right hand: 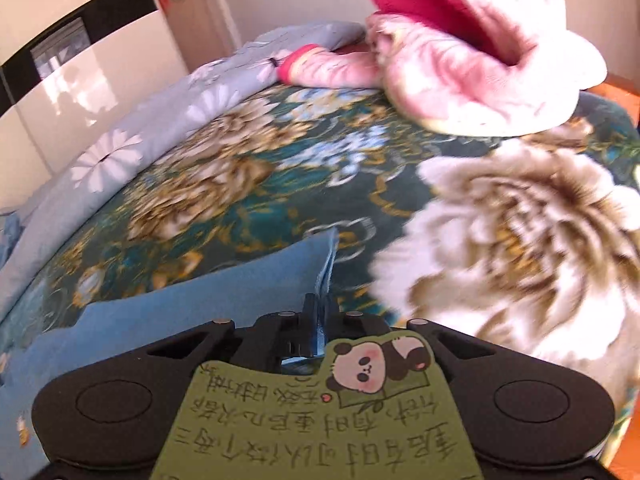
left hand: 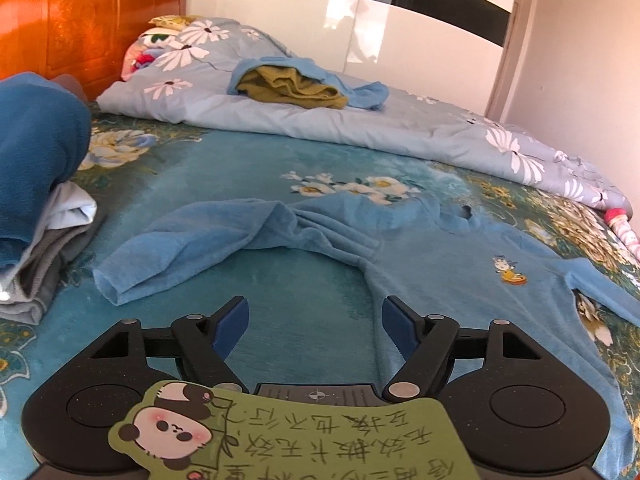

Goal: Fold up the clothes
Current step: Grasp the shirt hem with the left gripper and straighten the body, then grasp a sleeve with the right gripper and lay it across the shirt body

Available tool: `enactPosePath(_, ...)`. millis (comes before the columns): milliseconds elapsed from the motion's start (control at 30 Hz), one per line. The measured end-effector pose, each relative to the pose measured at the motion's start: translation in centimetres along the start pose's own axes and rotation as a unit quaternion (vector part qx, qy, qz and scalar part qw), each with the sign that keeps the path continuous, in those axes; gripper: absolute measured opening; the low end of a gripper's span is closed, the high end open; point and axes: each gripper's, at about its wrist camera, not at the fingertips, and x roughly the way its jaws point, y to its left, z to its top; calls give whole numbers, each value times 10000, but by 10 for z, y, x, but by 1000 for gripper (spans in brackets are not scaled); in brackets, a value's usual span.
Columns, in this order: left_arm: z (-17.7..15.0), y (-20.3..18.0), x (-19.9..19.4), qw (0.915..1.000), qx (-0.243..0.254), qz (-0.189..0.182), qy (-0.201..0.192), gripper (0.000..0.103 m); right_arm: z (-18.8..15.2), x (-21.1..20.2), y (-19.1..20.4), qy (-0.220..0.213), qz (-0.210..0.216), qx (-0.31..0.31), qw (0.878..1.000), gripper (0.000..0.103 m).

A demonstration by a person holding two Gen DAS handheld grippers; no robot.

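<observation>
1. Nearest, the left tool (left hand: 313,326) hovers low over the bed (left hand: 304,160) with its blue-padded jaws spread wide and nothing between them.
2. Just beyond it lies the blue shirt (left hand: 432,248), a long-sleeved top spread mostly flat on the teal floral bedspread, one sleeve (left hand: 188,248) bent across to the left, a small cartoon patch on the chest.
3. The right tool (right hand: 319,312) has its jaws pressed together on a corner edge of the same blue shirt (right hand: 192,304), on the shirt's far right side; this view is blurred.
4. Handling, as I judge it: the shirt looks light, soft and limp, with no stiffness. It will sag and drag if lifted from one point, so pinching hems, cuffs or shoulder seams at two spots seems best. The loose sleeve cuff looks like the natural grip for the free tool.
5. Counts: one shirt being worked; two tools.
6. At the left edge, one stack of folded clothes (left hand: 36,216), blue over white and grey.
7. Farther back, one pale floral quilt (left hand: 360,120) carries one heap of olive and blue garments (left hand: 296,84).
8. One pink fleece garment (right hand: 460,52) lies at the far foot of the bed.
</observation>
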Motion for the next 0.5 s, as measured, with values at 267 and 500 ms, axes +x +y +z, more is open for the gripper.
enactPosePath(267, 1, 13, 4, 9997, -182, 150, 22, 78, 3, 2, -7, 131, -20, 106, 9999, 12)
enactPosePath(500, -1, 42, 16, 9961, -248, 847, -77, 79, -3, -39, -1, -73, 362, -104, 9993, 38)
